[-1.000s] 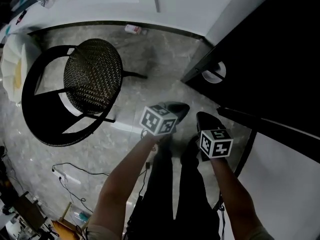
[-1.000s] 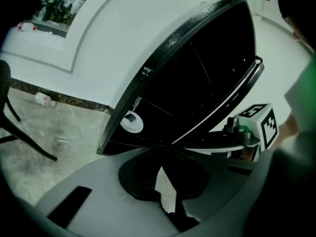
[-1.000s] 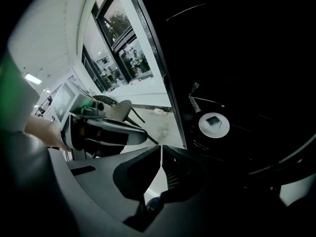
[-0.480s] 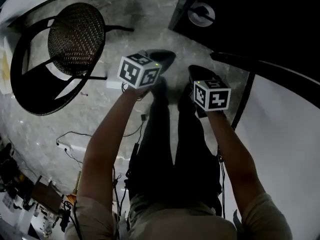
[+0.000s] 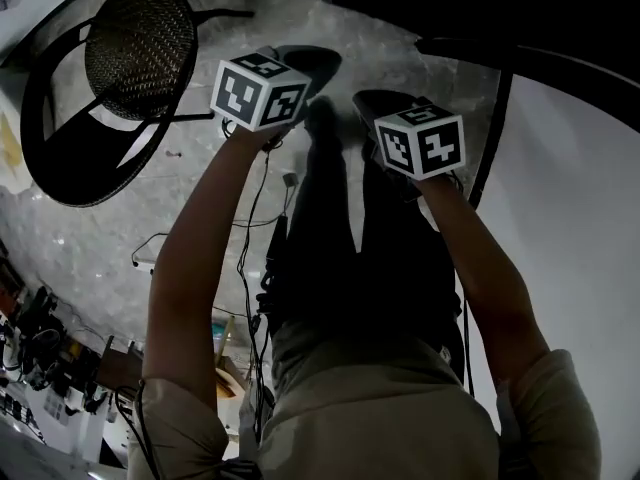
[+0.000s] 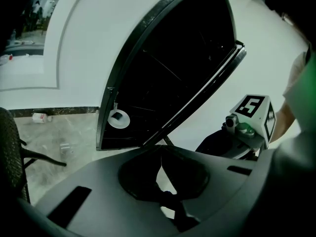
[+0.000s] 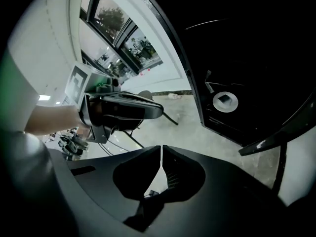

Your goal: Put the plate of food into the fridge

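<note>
The fridge (image 6: 168,68) stands open, its inside dark, and the plate (image 6: 118,118) lies low in it, just inside the frame at the bottom corner farthest from the door (image 6: 194,97). It is a white round plate with one small dark piece of food on it; what the food is cannot be made out. The door swings out from the fridge at an angle, white with a dark edge. The left gripper (image 6: 160,154) is held in front of the fridge, well apart from the plate. Its jaws are pressed together with nothing between them. The right gripper (image 7: 162,152) is beside it, also in front of the fridge. Its jaws too meet tip to tip and carry nothing. In the head view both marker cubes sit side by side over the person's black shoes (image 5: 305,63), on the grey marbled floor (image 5: 70,238) before the fridge, the right cube the nearer to the door. A black chair (image 5: 138,38) with a woven round seat stands on the floor to the fridge's left, well apart from it. A small bottle (image 6: 39,116) lies by the wall, also left of the fridge. Thin cables (image 5: 250,208) trail across the floor under the person's left forearm, away from the fridge.
</note>
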`<state>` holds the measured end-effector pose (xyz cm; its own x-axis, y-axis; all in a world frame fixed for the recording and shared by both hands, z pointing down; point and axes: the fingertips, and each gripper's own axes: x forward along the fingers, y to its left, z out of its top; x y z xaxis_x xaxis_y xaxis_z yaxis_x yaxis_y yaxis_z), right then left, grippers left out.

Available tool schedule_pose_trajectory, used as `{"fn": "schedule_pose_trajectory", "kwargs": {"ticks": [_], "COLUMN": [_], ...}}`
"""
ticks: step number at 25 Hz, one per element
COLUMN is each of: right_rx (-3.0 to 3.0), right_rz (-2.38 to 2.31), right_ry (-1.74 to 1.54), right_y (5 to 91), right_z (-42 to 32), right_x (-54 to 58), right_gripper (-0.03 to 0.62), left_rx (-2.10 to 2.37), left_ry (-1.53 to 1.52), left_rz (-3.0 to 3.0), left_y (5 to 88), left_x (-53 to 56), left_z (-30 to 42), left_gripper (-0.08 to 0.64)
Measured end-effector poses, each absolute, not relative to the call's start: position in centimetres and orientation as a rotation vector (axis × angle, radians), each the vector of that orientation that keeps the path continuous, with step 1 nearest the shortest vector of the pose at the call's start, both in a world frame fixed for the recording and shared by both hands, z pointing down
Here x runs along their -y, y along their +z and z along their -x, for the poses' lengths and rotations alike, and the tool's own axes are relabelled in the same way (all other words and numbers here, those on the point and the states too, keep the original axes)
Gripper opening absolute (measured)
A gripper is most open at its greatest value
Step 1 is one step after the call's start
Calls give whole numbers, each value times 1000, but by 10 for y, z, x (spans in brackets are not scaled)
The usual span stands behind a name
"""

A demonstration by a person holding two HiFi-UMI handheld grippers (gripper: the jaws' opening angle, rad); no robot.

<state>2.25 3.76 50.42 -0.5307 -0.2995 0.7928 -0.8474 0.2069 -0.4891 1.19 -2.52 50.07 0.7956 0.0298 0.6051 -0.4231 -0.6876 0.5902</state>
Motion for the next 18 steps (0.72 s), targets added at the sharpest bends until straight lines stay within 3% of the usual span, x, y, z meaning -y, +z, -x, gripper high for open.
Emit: {"fn": "schedule_pose_trajectory", "kwargs": {"ticks": [18], "right_rx": [1961], "right_rz": [-1040], "right_ry": [1184], "right_y": [460], "right_z": [-6], "right_x": [-31], "right_gripper": [26], "left_rx": [275], "left_ry": [850], "left_rz": [-2269], "left_y": [463], "left_x": [11], "left_z": [-4], "left_gripper": [11]}}
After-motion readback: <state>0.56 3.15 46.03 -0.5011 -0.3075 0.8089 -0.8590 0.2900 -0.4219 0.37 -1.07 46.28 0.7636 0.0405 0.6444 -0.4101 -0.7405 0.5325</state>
